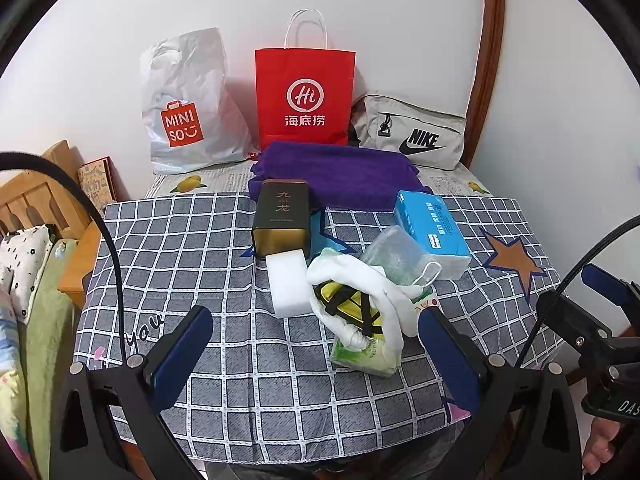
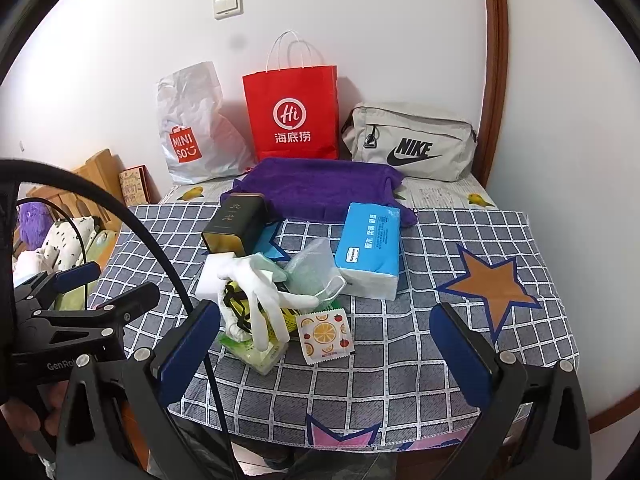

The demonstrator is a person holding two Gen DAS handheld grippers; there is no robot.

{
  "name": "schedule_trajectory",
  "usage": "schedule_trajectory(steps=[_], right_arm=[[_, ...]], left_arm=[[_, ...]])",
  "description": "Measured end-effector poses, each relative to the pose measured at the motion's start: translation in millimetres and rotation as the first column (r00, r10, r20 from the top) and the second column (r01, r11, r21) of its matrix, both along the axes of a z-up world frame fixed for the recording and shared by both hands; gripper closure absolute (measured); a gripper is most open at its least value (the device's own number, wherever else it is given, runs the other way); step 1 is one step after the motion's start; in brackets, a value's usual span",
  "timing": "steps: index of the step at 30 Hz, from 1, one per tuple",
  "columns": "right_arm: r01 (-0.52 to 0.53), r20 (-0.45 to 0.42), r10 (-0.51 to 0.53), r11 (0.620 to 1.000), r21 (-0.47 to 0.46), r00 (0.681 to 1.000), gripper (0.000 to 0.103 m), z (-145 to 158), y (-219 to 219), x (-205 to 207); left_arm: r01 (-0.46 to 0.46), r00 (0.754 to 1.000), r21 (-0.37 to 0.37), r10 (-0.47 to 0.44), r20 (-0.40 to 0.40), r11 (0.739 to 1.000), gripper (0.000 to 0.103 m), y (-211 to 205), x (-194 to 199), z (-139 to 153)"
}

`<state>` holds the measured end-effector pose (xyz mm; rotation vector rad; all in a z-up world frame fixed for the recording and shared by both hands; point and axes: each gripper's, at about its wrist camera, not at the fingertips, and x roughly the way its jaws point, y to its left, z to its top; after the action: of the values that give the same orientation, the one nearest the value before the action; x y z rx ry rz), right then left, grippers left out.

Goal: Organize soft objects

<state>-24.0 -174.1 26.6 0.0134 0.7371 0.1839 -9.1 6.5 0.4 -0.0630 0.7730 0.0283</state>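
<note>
White glove (image 1: 360, 276) atop pile (centre table), both grippers open

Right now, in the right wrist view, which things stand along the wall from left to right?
White Miniso plastic bag → red paper bag → grey Nike pouch.

white wall (image 1: 400, 20), plain, evenly lit, soft shadows low against it. double light switch (image 2: 227, 4) mounted high on it. curved dark wooden frame (image 1: 486, 64) runs up the wall at the right. table under a grey-and-white checked cloth (image 1: 192, 248) with star patches; a fruit-print sheet (image 1: 188, 182) shows along the far edge. at left, a light wooden headboard (image 1: 36, 196), with spotted bedding (image 1: 22, 256) beside it.
</note>
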Motion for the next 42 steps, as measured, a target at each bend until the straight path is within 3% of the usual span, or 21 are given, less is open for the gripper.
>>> schedule_trajectory(steps=[42], right_arm=[[-0.014, 0.001, 0.014, 1.000, 0.007, 1.000, 0.000, -4.2, 7.5, 2.1]], left_arm=[[-0.003, 1.000, 0.000, 0.003, -0.002, 1.000, 0.000, 3.9, 2.7, -1.5]])
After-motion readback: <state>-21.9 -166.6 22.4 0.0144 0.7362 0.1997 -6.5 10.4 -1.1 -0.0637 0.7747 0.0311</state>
